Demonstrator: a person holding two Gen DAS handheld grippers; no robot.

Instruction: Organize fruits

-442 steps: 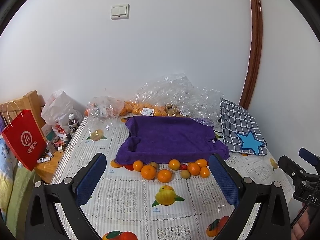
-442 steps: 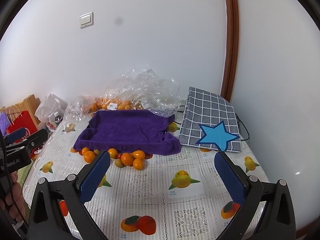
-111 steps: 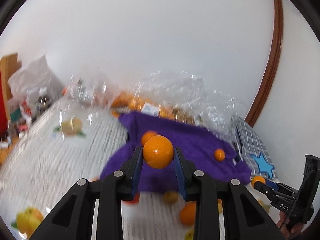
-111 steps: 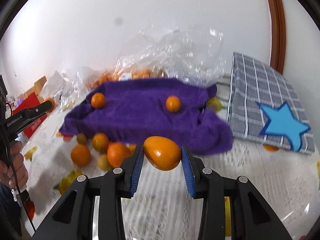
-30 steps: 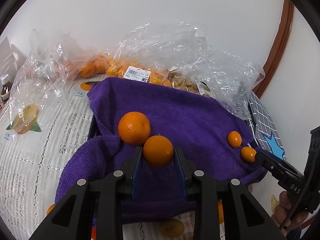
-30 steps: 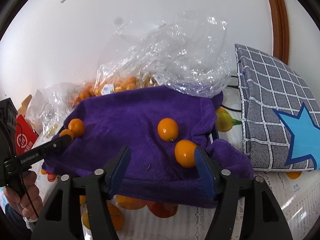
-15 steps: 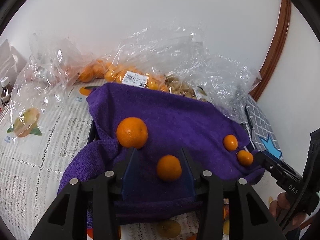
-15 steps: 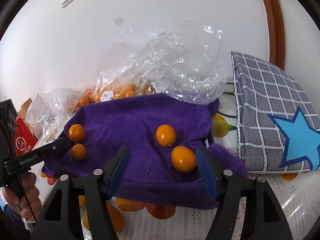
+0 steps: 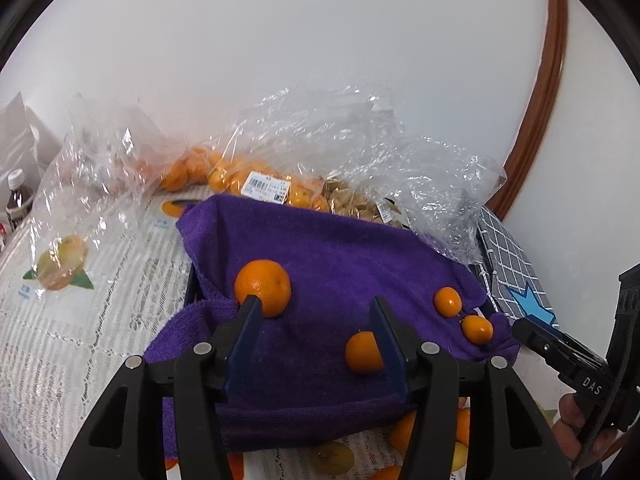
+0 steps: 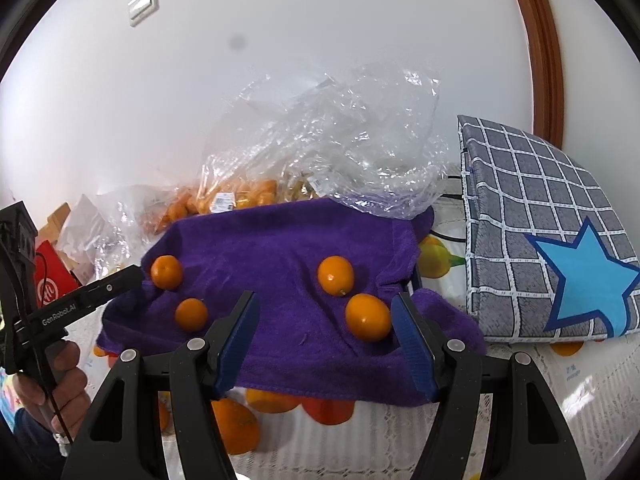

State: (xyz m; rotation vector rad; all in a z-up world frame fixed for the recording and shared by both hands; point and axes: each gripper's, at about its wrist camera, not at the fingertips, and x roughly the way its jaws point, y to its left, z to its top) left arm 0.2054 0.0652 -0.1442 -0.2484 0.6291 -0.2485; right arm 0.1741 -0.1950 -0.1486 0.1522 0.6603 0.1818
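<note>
A purple towel (image 9: pixel 340 248) lines a tray and bears several oranges. My left gripper (image 9: pixel 316 320) hangs over its near left part with its jaws opening. A small orange (image 9: pixel 362 352) lies loose on the towel between them, close to the right finger and not pressed. A bigger orange (image 9: pixel 262 288) sits just beyond the left finger. My right gripper (image 10: pixel 326 320) stands open over the towel (image 10: pixel 260 248). An orange (image 10: pixel 368 316) rests on the cloth just inside its right finger, another orange (image 10: pixel 335 275) behind it. The left gripper's tip (image 10: pixel 100 292) shows at far left.
Clear plastic bags (image 9: pixel 320 152) with more oranges lie behind the tray against the wall. A grey checked bag with a blue star (image 10: pixel 560 248) lies to the right. Loose fruit (image 10: pixel 276 400) sits on the tablecloth under the towel's near edge. A red bag (image 10: pixel 48 280) stands far left.
My left gripper's jaws have spread apart and let go of the small orange, which now lies on the towel toward the right finger. The right gripper stays open over its orange.
</note>
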